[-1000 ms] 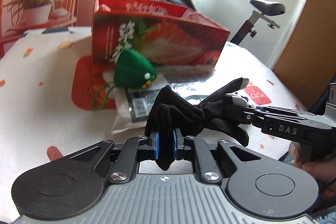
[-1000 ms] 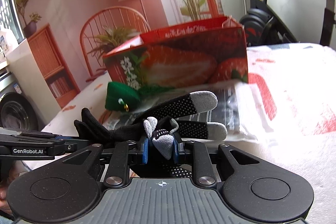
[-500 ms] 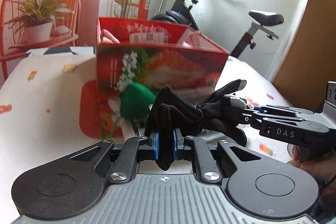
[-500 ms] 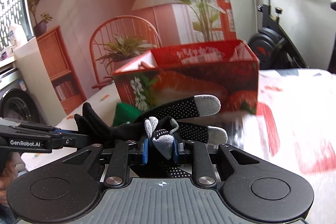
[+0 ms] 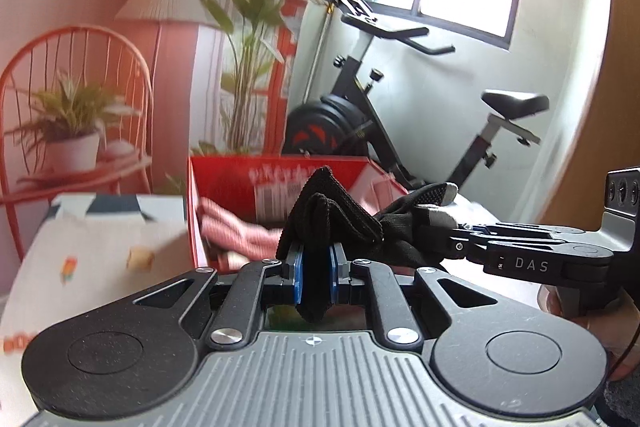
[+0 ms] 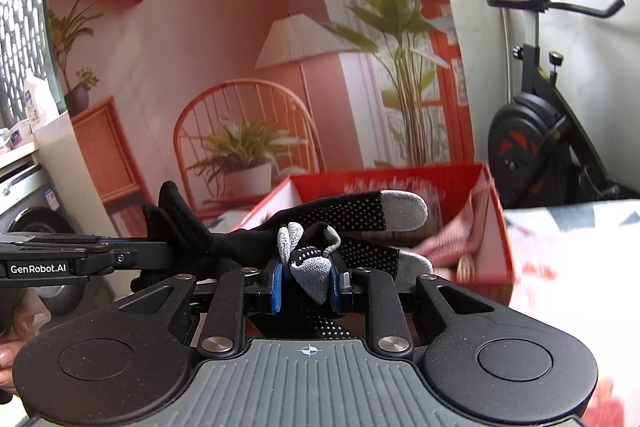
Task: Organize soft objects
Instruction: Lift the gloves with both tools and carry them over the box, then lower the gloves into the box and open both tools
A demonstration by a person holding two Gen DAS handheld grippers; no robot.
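Mid-carry: black glove (image 5: 336, 215) pinched at cuff by left gripper (image 5: 316, 269) and at fingers by right gripper (image 6: 307, 281), held over red box (image 6: 490, 227) holding pink cloth (image 5: 236, 231), not dropped yet.

Claws: two, left claw (image 5: 316, 277) and right claw (image 6: 307, 283)
Black gloves: one (image 6: 340, 215), stretched between both
Red boxes: one (image 5: 224, 179), far on the table (image 5: 92, 239)
Pink cloths in box: one (image 5: 236, 231)
Exercise bikes: one (image 5: 400, 115)
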